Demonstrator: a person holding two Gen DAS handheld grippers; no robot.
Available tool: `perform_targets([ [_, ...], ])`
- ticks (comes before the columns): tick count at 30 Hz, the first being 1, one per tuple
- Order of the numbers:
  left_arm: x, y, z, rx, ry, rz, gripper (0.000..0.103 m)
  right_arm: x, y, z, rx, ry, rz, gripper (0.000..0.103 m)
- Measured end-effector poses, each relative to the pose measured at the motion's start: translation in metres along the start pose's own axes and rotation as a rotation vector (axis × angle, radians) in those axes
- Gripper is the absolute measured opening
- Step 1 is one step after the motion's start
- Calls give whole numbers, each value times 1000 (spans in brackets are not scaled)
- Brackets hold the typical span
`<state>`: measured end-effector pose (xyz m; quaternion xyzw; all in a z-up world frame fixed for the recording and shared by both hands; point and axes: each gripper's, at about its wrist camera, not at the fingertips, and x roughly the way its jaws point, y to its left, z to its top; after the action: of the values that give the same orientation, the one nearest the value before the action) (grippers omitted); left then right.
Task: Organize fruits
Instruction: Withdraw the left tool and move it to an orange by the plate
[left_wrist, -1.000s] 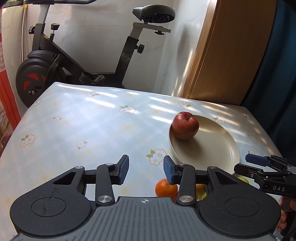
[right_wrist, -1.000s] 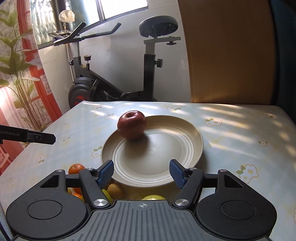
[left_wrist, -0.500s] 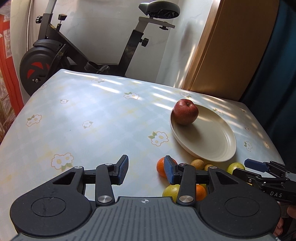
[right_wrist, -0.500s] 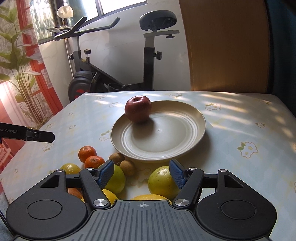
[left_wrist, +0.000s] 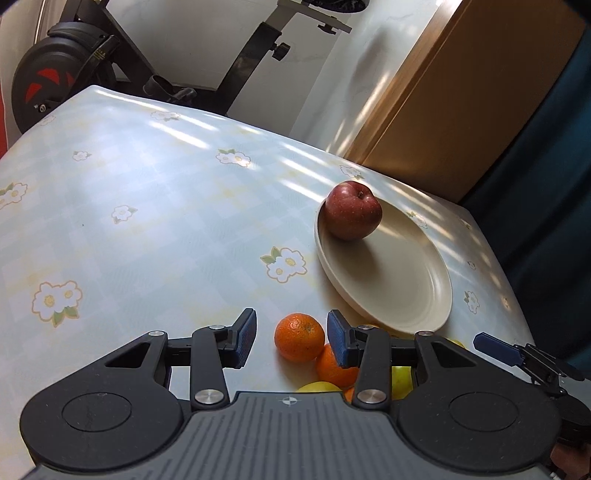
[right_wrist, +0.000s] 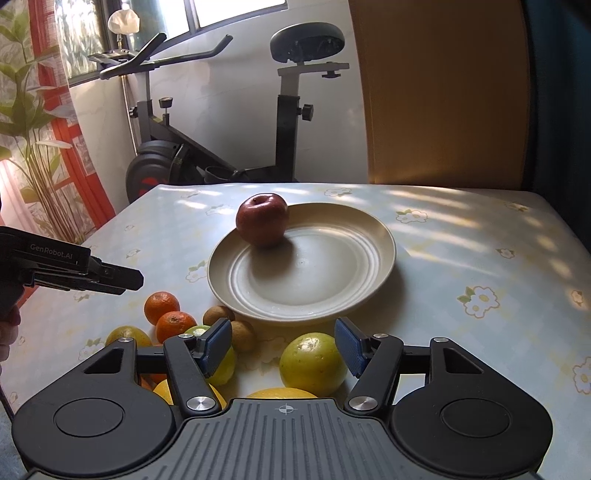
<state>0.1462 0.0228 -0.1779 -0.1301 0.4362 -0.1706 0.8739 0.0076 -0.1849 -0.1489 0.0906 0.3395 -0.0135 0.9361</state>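
Observation:
A red apple (left_wrist: 353, 211) (right_wrist: 262, 219) sits at the far left edge of a cream plate (left_wrist: 406, 288) (right_wrist: 332, 273). Loose fruit lies on the table in front of the plate: two tangerines (left_wrist: 299, 336) (right_wrist: 161, 302), two small brown fruits (right_wrist: 218, 314), a yellow-green round fruit (right_wrist: 312, 363) and several lemons (right_wrist: 127, 335). My left gripper (left_wrist: 291, 338) is open, with the nearest tangerine between its fingers, not touching. My right gripper (right_wrist: 282, 345) is open, just above the yellow-green fruit.
The table carries a pale blue flowered cloth (left_wrist: 147, 221). An exercise bike (right_wrist: 229, 122) stands behind the table's far edge. A wooden panel (right_wrist: 439, 92) and a dark curtain stand at the right. A plant and red window frame (right_wrist: 44, 122) are at the left.
Both grippers drew back and rose, bringing the loose fruit into view. The left gripper then moved forward and down around the nearest tangerine. Both stay open.

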Motion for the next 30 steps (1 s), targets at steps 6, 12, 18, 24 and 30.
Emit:
perform_targets([
  [6,24,3,0,-62,51,-29,44,2,-3,2,11,2,10,59],
  [12,36,-1,0,-50,72,-28,44,4,-3,2,12,6,19,59],
  [18,44,-3,-1,-17,97,-11,39,6,0,2,15,15,25,59],
  [24,34,-2,-4,5,67,6,38,8,3,1,15,31,46,53],
  [30,14,-5,-7,66,9,30,38,8,8,3,9,45,61,45],
])
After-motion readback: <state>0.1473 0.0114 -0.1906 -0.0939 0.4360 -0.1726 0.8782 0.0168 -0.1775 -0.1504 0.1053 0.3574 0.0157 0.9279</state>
